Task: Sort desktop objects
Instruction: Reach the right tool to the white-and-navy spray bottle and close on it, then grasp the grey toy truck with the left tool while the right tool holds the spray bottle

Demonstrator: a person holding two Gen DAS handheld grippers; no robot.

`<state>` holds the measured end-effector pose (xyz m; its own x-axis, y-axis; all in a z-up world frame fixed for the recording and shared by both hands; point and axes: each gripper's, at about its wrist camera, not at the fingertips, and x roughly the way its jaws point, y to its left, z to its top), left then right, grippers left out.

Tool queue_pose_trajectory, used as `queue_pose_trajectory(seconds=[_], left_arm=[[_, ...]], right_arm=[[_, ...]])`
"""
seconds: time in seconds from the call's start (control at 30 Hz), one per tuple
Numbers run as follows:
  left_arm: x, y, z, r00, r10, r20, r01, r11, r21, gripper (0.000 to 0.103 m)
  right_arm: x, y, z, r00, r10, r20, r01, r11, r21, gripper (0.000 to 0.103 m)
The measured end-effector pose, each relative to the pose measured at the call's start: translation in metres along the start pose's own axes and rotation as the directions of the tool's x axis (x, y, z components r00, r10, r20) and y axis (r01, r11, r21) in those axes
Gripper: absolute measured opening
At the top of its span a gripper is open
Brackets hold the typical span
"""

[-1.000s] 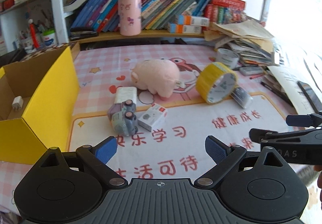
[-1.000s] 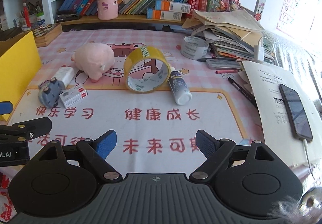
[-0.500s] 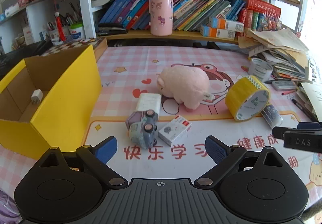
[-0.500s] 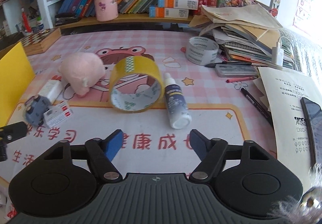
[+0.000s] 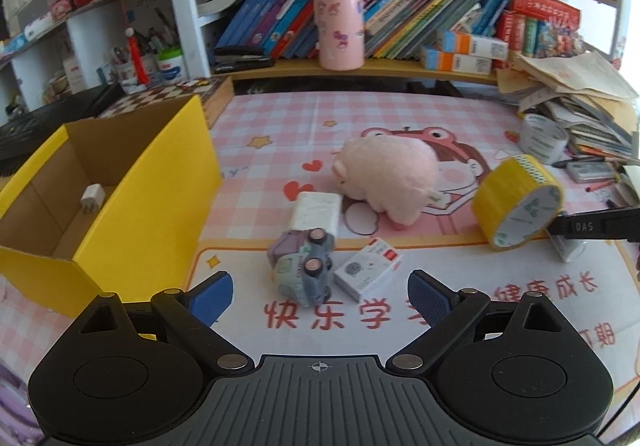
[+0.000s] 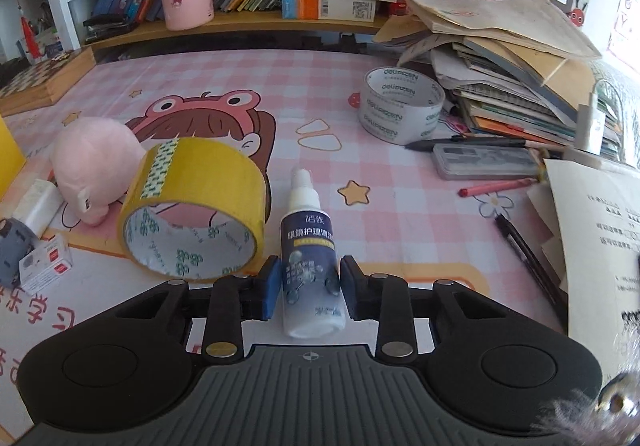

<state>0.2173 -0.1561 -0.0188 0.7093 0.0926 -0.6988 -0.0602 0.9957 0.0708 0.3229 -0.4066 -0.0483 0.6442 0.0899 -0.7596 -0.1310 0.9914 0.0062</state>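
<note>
The right gripper (image 6: 307, 288) is closed on the spray bottle (image 6: 309, 258), its blue pads (image 6: 270, 288) pressing the bottle's lower body from both sides. The bottle lies flat on the pink mat (image 6: 304, 93), nozzle pointing away from the gripper, just right of the yellow tape roll (image 6: 196, 213). That roll stands tilted on its edge with its open core facing the camera.

Taking the yellow tape as the landmark: the plush pig (image 6: 94, 161) sits just to its left, touching or nearly so. Farther left of it lie a white power bank (image 6: 38, 205), a small grey toy car (image 6: 14, 250) and a small white box (image 6: 46, 264), all close together. Behind and to the right of the tape sits a white tape roll (image 6: 402, 105), beside a stack of books and papers (image 6: 512, 77).

The left gripper (image 5: 318, 296) hangs with its jaws wide apart and nothing between them, above the mat just in front of the toy car (image 5: 302, 266). Well to the left of the tape stands the yellow box (image 5: 132, 205), open-topped, with a white charger (image 5: 91, 199) inside.
</note>
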Motion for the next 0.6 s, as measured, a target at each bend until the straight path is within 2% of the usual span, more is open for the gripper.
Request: queue_pose_trajectory(seconds=[0.2, 0.33, 0.43, 0.5, 0.6], left_arm=[[0.02, 0.003, 0.007, 0.999, 0.036, 0.015, -0.036, 0.999, 0.017, 0.096], [0.043, 0.004, 0.011, 0.999, 0.043, -0.016, -0.043, 0.999, 0.016, 0.093], [0.058, 0.008, 0.012, 0.999, 0.034, -0.042, -0.034, 0.999, 0.005, 0.085], [0.067, 0.011, 0.011, 0.998, 0.037, -0.06, -0.037, 0.999, 0.0, 0.074], [0.077, 0.018, 0.011, 0.996, 0.032, -0.085, -0.033, 0.999, -0.008, 0.069]], right_arm=[[0.015, 0.0, 0.004, 1.0, 0.02, -0.023, -0.02, 1.0, -0.009, 0.03], [0.014, -0.003, 0.0, 0.999, 0.035, -0.032, -0.035, 0.999, 0.004, 0.03], [0.006, -0.005, -0.008, 0.998, 0.049, -0.041, -0.049, 0.999, 0.016, 0.03], [0.0, -0.005, -0.015, 0.997, 0.057, -0.044, -0.057, 0.998, 0.009, 0.03], [-0.01, 0.0, -0.025, 0.996, 0.074, -0.054, -0.075, 0.997, -0.014, 0.03]])
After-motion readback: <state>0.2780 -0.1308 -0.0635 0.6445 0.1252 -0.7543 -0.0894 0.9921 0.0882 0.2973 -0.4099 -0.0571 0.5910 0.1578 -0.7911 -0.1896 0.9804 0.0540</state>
